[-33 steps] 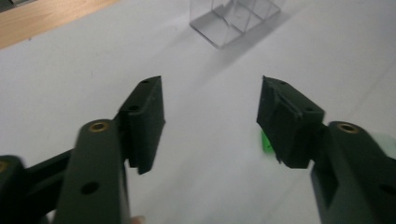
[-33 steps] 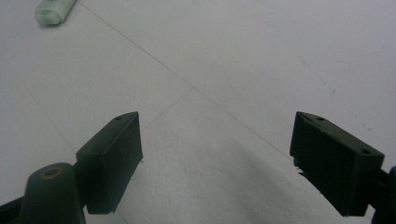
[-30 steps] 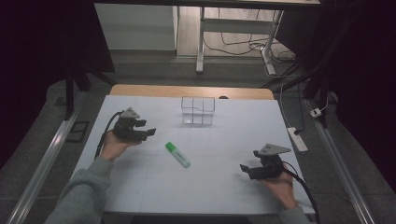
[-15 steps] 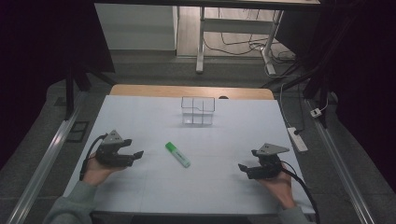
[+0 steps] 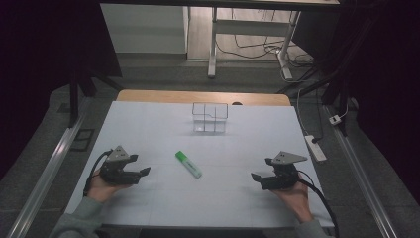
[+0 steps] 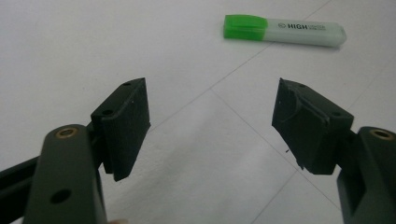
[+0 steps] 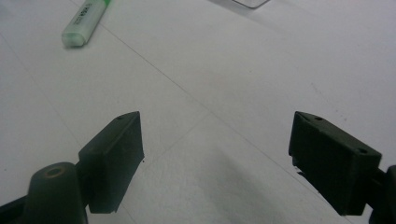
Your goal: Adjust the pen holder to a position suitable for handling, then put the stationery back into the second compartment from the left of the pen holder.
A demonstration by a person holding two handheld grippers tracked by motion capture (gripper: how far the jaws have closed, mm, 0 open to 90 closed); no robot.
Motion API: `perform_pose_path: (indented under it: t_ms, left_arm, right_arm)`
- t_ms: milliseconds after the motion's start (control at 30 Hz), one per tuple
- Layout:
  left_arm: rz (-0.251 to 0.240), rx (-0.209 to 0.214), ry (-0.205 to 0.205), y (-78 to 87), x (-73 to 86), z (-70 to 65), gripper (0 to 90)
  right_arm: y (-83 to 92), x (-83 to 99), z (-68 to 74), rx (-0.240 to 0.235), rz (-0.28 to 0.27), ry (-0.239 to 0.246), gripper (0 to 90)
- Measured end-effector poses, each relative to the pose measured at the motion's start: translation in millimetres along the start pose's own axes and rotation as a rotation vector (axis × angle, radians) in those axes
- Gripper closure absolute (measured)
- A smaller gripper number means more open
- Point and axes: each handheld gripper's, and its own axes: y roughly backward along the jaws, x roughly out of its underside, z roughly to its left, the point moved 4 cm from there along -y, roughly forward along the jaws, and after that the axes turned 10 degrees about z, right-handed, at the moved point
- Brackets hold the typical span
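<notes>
The white table (image 5: 163,124) occupies the centre of the high view, its far edge bordered by a wooden strip and its near edge along the bottom of the frame. The left gripper (image 5: 143,171) sits at the lower left of the sheet, held in a hand (image 5: 101,186), with its jaws spread wide and nothing between them; in the left gripper view the gripper (image 6: 212,119) faces bare white surface. The right gripper (image 5: 255,176) sits at the lower right near the table's right edge, jaws likewise spread apart and empty, as the right gripper view confirms (image 7: 215,156). A green-capped highlighter (image 5: 188,164) lies flat at the centre of the frame, between the two grippers and well apart from each; it appears at the upper right of the left gripper view (image 6: 285,32) and the upper left of the right gripper view (image 7: 84,21). A clear compartmented box (image 5: 210,118) stands near the far edge, above the highlighter. The surface around both grippers is open.
</notes>
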Motion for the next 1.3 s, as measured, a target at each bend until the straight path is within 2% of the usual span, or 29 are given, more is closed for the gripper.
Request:
perform_pose_path:
  t_ms: [133, 433, 500, 767, 967, 1300]
  left_arm:
    - [-0.003, 0.004, 0.003, 0.4, 0.4, 0.6, 27.5]
    - [0.000, 0.004, -0.012, -0.6, -0.5, -0.8, 27.0]
    - [-0.002, 0.005, -0.010, -0.2, -0.3, -0.8, 26.9]
    - [0.006, 0.003, -0.021, -0.6, 0.5, -2.2, 26.4]
    - [0.025, 0.000, -0.039, -4.2, -0.5, -5.6, 26.2]
    - [0.014, -0.004, -0.039, -4.3, -1.2, -6.5, 26.2]
  right_arm:
    - [0.5, -3.4, 2.4, -0.003, -0.005, 0.003, 17.4]
    - [-2.1, -18.9, 12.8, -0.043, -0.024, 0.001, 18.9]
    - [-6.0, -25.5, 18.3, -0.046, -0.010, 0.017, 19.0]
    - [-18.1, -39.6, 26.2, -0.064, 0.002, 0.021, 19.2]
    - [-30.2, -57.2, 34.7, -0.085, 0.011, 0.034, 19.0]
    - [-49.0, -74.8, 50.0, -0.107, 0.022, 0.062, 19.2]
